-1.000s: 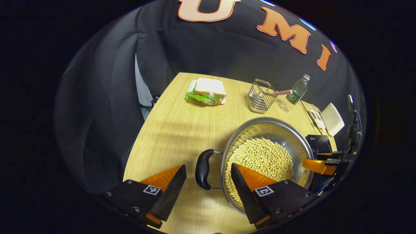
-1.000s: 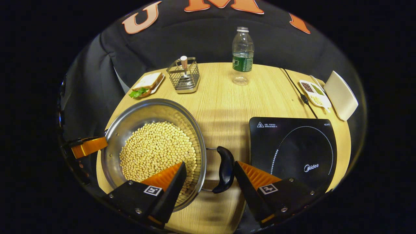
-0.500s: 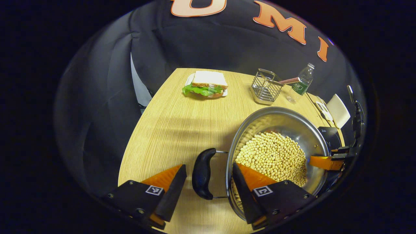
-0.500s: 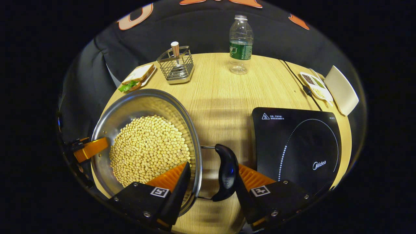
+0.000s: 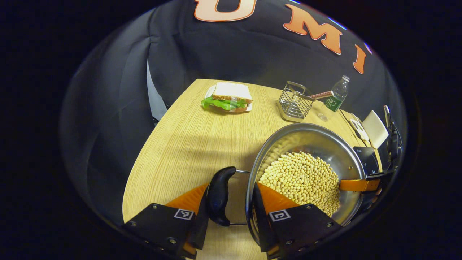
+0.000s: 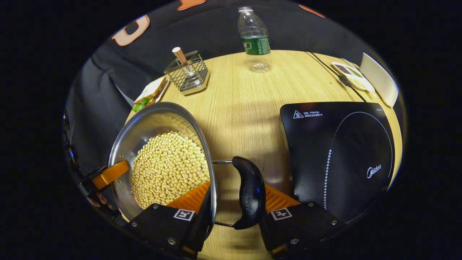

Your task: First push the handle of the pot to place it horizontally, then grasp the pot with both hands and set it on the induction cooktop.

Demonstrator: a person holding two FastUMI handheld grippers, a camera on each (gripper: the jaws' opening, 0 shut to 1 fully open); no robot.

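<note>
A steel pot (image 5: 310,144) filled with pale beans (image 5: 301,178) is on the wooden table (image 5: 187,144), with a black handle on either side. My left gripper (image 5: 231,213) is shut on the near handle (image 5: 218,195), one finger outside it and the other inside the pot's rim. In the right gripper view, my right gripper (image 6: 234,216) is shut the same way on the other handle (image 6: 249,195) of the pot (image 6: 144,126). The black induction cooktop (image 6: 339,151) lies just right of that handle. Each view also shows the other gripper's finger at the pot's far rim.
At the back of the table are a sandwich on a plate (image 5: 229,97), a wire basket (image 6: 187,76) and a water bottle (image 6: 255,39). A small dish of grains (image 6: 352,74), a white card (image 6: 379,77) and the cooktop's cable (image 6: 325,65) sit at the far right.
Both grippers went from open, straddling the handles, to shut on them. In the right gripper view the pot and cooktop now appear larger and nearer.
</note>
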